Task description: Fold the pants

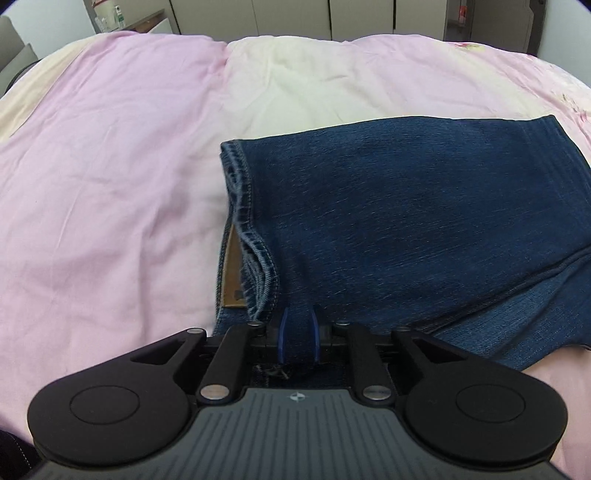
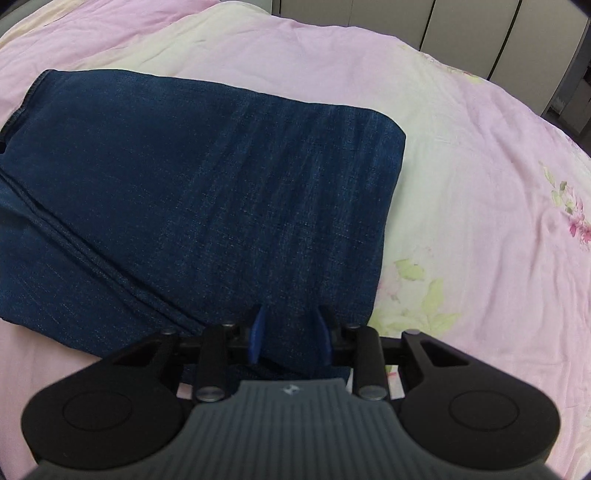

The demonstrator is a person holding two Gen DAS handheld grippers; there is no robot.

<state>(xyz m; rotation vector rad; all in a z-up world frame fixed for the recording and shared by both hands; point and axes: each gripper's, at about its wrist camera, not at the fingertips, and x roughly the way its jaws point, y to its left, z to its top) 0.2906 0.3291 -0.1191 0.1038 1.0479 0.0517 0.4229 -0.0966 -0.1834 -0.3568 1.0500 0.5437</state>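
Observation:
Dark blue jeans [image 1: 406, 221] lie folded on the bed, waistband and brown leather patch [image 1: 232, 273] at their left end. They also show in the right wrist view [image 2: 203, 192], folded edge at the right. My left gripper [image 1: 298, 325] is shut on the near edge of the jeans close to the waistband; denim fills the gap between its blue fingertips [image 1: 282, 332]. My right gripper [image 2: 291, 325] is shut on the near edge of the jeans at their right end, with denim between its blue fingertips [image 2: 258, 332].
The bed is covered by a pink and cream duvet [image 1: 110, 184] with a flower print [image 2: 576, 218] on its right side. White cupboard doors [image 2: 461, 29] stand behind the bed. A shelf with small items [image 1: 122, 18] is at the far left.

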